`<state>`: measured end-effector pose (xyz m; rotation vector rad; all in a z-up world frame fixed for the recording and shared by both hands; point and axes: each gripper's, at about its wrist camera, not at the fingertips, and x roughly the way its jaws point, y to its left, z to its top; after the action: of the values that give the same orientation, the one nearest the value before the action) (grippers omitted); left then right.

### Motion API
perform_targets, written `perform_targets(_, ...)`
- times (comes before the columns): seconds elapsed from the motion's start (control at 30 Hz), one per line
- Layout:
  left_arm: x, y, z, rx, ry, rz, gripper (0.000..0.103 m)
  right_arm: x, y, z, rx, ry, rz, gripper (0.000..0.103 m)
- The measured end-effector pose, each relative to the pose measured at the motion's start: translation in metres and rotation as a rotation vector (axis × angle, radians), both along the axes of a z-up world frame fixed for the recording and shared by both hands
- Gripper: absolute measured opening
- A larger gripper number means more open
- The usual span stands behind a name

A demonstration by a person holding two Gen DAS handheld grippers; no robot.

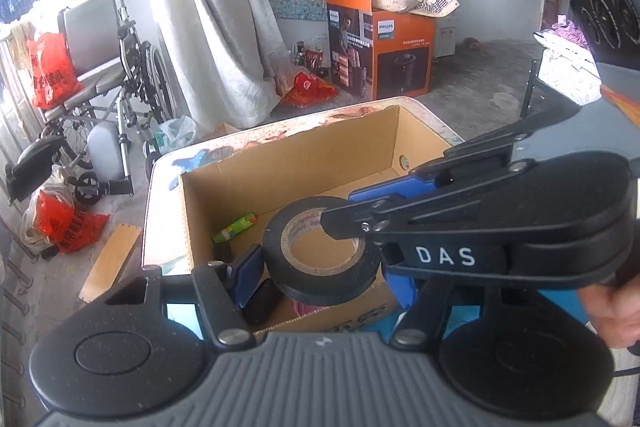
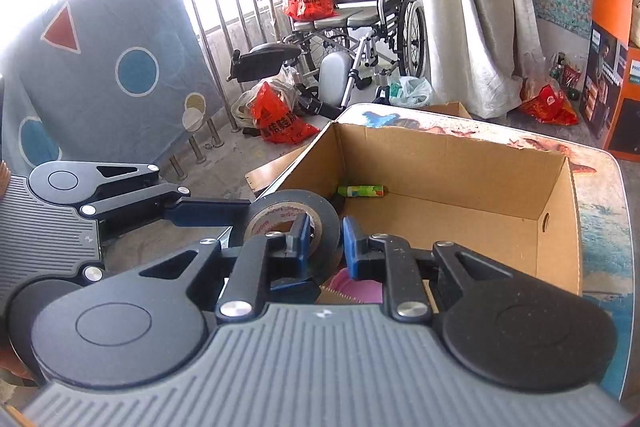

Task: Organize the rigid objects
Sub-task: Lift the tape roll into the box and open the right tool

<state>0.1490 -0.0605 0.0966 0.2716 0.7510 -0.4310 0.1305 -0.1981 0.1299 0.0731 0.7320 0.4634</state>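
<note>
A black tape roll (image 1: 320,253) hangs over the near end of an open cardboard box (image 1: 304,151). My left gripper (image 1: 324,263) is shut on the roll's outer sides, blue pads on both sides. My right gripper (image 2: 326,239) pinches the roll's (image 2: 296,217) wall, one finger inside the core and one outside; in the left wrist view it (image 1: 344,215) reaches in from the right. A green tube (image 1: 235,227) lies on the box floor, also in the right wrist view (image 2: 362,191). A dark object (image 1: 262,301) and something pink (image 2: 356,287) lie under the roll.
The box (image 2: 560,227) stands on a painted table (image 1: 160,187). Beyond are a wheelchair (image 2: 372,27), red bags (image 2: 276,119), an orange Philips carton (image 1: 384,55), a curtain (image 1: 216,27) and a wooden board (image 1: 110,263) on the floor.
</note>
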Motion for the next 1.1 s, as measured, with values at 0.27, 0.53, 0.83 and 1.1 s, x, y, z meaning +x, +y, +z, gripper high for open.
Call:
perform_targets(0.27,0.107,-0.003,-0.029,0.05,0.189,0.046,0.066,0.131,-0.007,-0.034,0.054,0.289,0.003,0.018)
perform_targets(0.53,0.159,-0.022,-0.076,0.163,0.3,0.055,0.066,0.201,-0.003,-0.106,0.071,0.523,-0.008,0.019)
perform_targets(0.83,0.181,-0.028,-0.107,0.245,0.361,0.064,0.066,0.233,0.002,-0.157,0.113,0.637,-0.022,0.02)
perform_targets(1.1,0.185,-0.03,-0.113,0.275,0.339,0.07,0.066,0.243,0.002,-0.166,0.162,0.626,-0.051,0.026)
